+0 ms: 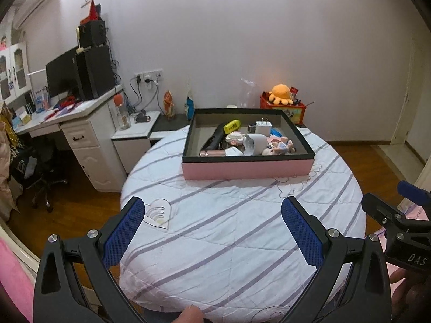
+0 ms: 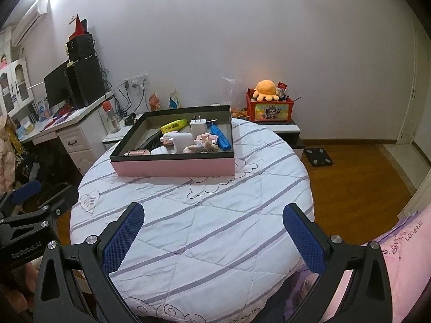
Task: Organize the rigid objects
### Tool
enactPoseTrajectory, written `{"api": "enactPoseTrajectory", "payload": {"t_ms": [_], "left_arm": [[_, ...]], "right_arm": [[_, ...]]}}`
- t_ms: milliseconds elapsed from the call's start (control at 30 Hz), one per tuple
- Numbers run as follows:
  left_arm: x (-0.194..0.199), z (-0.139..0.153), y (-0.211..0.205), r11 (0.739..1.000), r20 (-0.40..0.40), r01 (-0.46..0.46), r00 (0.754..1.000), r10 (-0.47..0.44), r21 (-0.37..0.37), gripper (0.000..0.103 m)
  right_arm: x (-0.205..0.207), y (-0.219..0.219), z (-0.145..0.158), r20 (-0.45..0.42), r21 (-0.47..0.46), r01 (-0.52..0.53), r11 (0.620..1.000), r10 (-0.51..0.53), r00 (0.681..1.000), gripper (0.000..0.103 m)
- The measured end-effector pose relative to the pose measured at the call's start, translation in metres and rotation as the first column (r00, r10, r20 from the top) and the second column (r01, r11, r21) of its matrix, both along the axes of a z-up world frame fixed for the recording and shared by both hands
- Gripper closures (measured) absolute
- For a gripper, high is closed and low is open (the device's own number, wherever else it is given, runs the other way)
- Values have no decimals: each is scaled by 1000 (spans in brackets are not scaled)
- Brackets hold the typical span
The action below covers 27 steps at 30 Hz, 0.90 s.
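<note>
A pink box with a black rim sits at the far side of a round table under a striped white cloth. Inside lie a white charger, a yellow case, a blue bar, a white rounded device, a rose-gold stick and small pink figures. My left gripper is open and empty above the near cloth. My right gripper is open and empty too; it also shows at the right edge of the left wrist view.
A white desk with a monitor and speakers stands left, with an office chair before it. A low cabinet and a red toy box with an orange plush stand by the wall. A scale lies on the wooden floor.
</note>
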<state>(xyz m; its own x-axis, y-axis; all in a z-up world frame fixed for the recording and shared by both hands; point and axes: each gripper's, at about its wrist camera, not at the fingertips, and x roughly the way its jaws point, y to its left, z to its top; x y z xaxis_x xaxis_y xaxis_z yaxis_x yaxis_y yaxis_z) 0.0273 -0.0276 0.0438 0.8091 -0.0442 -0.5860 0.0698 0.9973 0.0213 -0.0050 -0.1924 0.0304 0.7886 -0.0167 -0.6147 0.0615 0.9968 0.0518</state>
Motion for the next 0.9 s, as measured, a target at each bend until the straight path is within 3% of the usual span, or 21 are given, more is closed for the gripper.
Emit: {"api": "enactPoseTrajectory", "payload": {"t_ms": [533, 900], "left_arm": [[-34, 16, 5, 1000, 64, -13, 998, 14, -8, 0], [-37, 15, 10, 999, 61, -33, 998, 34, -20, 0]], "right_arm": [[-31, 10, 10, 42, -13, 7, 1000, -7, 999, 0], [-35, 13, 14, 54, -6, -7, 1000, 7, 999, 0]]}}
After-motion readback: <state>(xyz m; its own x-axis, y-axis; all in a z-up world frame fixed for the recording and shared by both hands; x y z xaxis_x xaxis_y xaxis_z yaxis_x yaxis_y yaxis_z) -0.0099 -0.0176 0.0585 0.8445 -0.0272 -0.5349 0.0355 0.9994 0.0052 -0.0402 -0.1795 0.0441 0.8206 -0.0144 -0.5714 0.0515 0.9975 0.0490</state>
